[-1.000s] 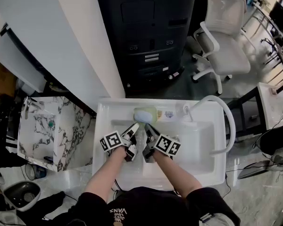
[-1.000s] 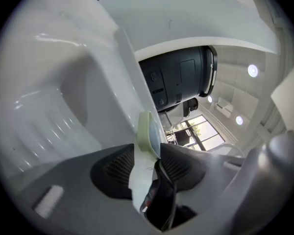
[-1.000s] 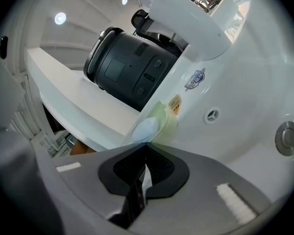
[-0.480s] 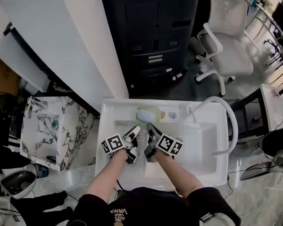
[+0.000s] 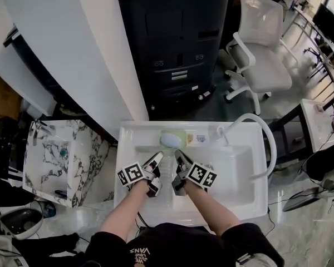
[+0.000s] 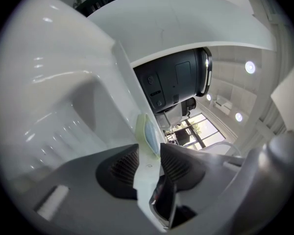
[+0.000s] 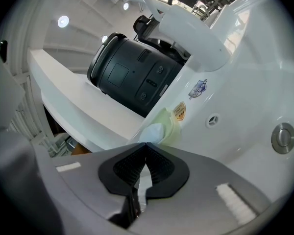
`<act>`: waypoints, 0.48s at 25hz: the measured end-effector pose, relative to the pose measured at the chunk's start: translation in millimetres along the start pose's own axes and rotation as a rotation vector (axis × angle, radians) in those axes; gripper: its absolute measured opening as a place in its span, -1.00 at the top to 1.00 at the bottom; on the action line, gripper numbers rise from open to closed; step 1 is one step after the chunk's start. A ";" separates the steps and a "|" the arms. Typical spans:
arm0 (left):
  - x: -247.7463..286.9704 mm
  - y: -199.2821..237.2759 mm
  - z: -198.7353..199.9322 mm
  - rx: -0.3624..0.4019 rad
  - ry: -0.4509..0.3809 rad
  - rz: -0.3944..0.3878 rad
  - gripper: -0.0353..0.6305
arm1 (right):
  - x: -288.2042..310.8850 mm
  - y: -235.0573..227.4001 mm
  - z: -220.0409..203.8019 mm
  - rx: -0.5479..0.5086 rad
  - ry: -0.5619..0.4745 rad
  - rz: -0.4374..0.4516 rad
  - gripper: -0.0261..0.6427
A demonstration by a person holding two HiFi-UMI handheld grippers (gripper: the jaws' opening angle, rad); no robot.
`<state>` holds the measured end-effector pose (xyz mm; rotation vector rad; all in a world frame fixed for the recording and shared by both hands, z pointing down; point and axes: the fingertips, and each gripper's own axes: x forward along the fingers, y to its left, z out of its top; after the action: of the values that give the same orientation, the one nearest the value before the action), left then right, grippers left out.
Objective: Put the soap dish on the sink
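The soap dish (image 5: 178, 132), pale green with a bar of soap (image 5: 169, 139) in it, sits on the back ledge of the sink (image 5: 250, 200). It lies straight ahead of both grippers and just beyond their tips. Its long axis runs along the ledge, crosswise to the direction they point. The left gripper (image 5: 157, 159) hangs over the basin with its jaws spread a little and nothing between them. The right gripper (image 5: 180, 157), just beside it, has its jaws pressed together and empty. Neither touches the dish, and both look about equally near. By my reading the placing is done, and any further move would be a short reach forward.
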<state>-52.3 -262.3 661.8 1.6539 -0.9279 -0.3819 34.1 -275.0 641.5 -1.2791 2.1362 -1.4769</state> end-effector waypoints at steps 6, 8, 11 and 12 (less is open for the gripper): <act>-8.3 -10.6 -3.4 0.050 0.039 -0.017 0.38 | -15.5 6.5 0.7 -0.038 -0.025 -0.022 0.91; -12.2 -15.5 -3.6 0.074 0.044 -0.025 0.49 | -20.3 10.1 -2.2 -0.042 -0.028 -0.024 0.91; -17.5 -25.1 -3.7 0.102 0.051 -0.047 0.54 | -27.2 15.1 -6.7 -0.046 -0.036 -0.028 0.91; -19.3 -28.3 -4.2 0.111 0.056 -0.055 0.55 | -29.6 16.5 -8.2 -0.046 -0.039 -0.030 0.91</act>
<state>-51.1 -244.0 632.6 1.7856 -0.8758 -0.3245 37.7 -245.4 623.5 -1.3498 2.1473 -1.4096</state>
